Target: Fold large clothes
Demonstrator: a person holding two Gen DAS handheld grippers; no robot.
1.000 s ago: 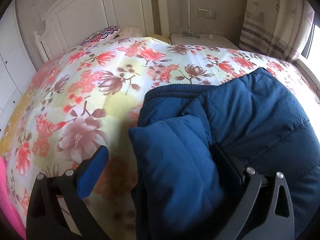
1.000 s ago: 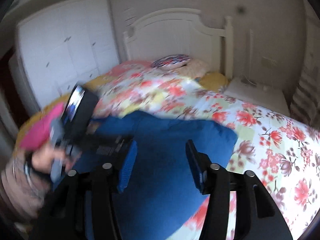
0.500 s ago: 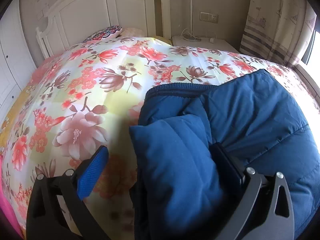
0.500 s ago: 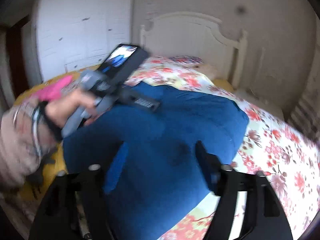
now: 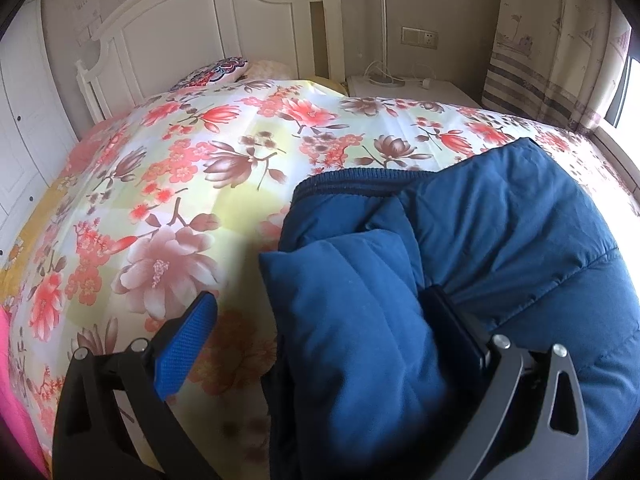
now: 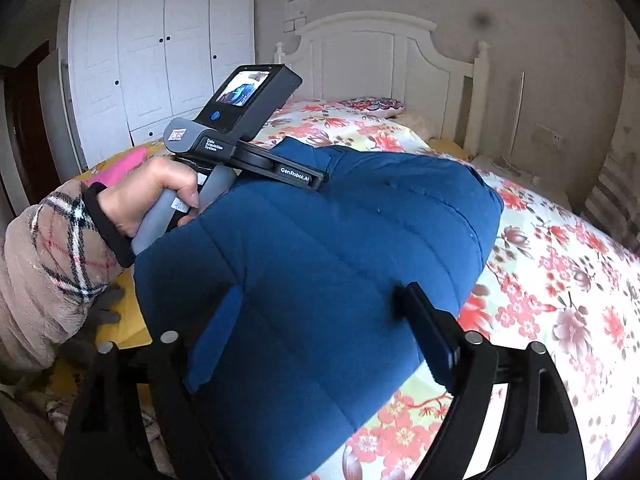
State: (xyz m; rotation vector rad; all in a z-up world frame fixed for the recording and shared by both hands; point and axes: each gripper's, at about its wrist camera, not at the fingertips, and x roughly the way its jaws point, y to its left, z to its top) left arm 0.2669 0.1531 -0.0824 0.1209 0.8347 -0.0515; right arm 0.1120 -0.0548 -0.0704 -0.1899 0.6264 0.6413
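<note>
Left gripper [image 5: 316, 332] has its jaws spread wide, with a puffy folded part of the navy quilted jacket [image 5: 500, 240] bulging up between them. The blue-padded finger [image 5: 186, 344] sits clear over the bedspread, while the other finger is pressed against the jacket's fabric (so it's straddling the fold, not pinching it).

Right gripper [image 6: 320, 332] is also spread open, hanging over the jacket; whether its fingers actually touch the fabric I can't tell. From that side you can see the person's left hand [image 6: 156, 192] wrapped around the grey handle of the left gripper, whose little screen is lit.

One jacket, lying bunched and partly folded on the floral bedspread [image 5: 192, 184] toward the foot of the bed, with its ribbed hem or collar edge facing the headboard.

Room stuff: one white headboard [image 5: 208, 32], one patterned pillow [image 5: 216, 72] right up against it, one white nightstand [image 5: 412, 90] beside the bed with a slim lamp [image 5: 383, 32] and a cable on it, one wall socket [image 5: 419, 36] above that, a striped curtain [image 5: 548, 48] by the window, and one white wardrobe [image 6: 160, 60] on the far side. There's also something pink [image 6: 120, 166] lying at the bed's edge near the wardrobe.
</note>
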